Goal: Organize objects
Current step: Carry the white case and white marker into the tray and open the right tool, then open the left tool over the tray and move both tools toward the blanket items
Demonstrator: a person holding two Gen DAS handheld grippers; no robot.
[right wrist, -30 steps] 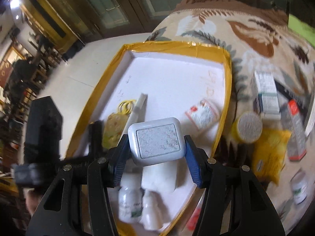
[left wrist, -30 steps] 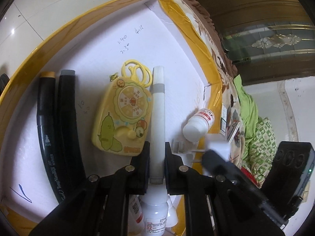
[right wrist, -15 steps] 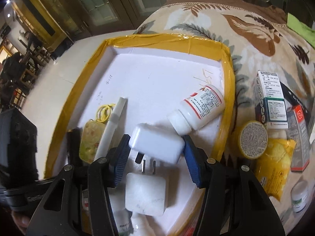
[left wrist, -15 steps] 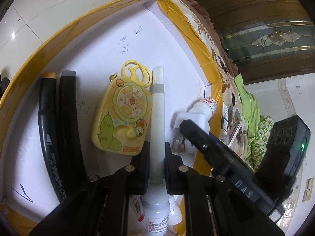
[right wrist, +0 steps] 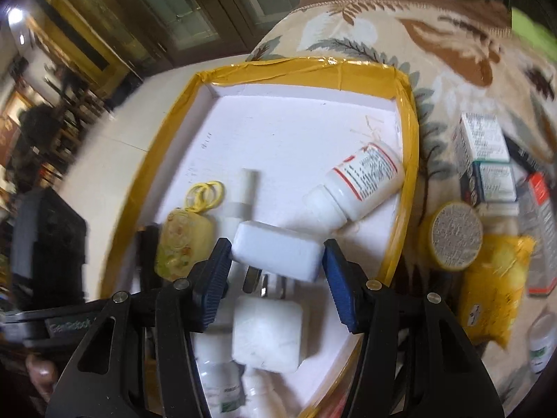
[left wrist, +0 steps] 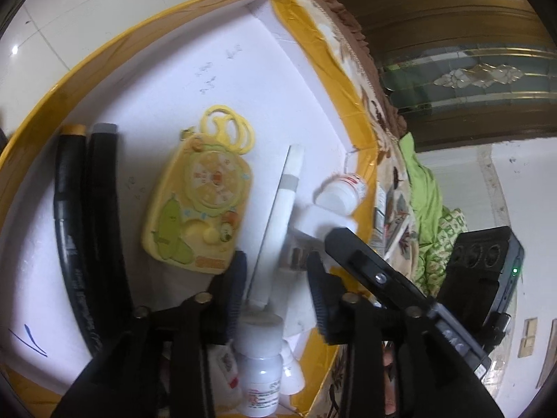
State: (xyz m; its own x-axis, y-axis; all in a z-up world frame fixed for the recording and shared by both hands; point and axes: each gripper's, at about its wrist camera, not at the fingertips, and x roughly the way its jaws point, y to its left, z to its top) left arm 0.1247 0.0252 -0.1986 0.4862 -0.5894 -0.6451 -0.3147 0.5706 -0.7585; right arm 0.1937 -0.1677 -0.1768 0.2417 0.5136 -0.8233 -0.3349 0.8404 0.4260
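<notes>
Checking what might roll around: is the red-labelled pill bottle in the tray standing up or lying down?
Lying down. The pill bottle rests on its side on the tray floor, cap pointing toward the white plug.

Tray: white floor, yellow taped rim. Charger: white. Bottle: white, red-bordered label. Toy: yellow, green cartoon print. Markers: black. Cloth: cream, brown and grey leaf pattern. Right finger pads: blue.

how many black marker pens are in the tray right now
2. Both black markers lie side by side along the tray's left edge, one yellow-capped, one grey-capped. More may be hidden behind the grippers.
</notes>
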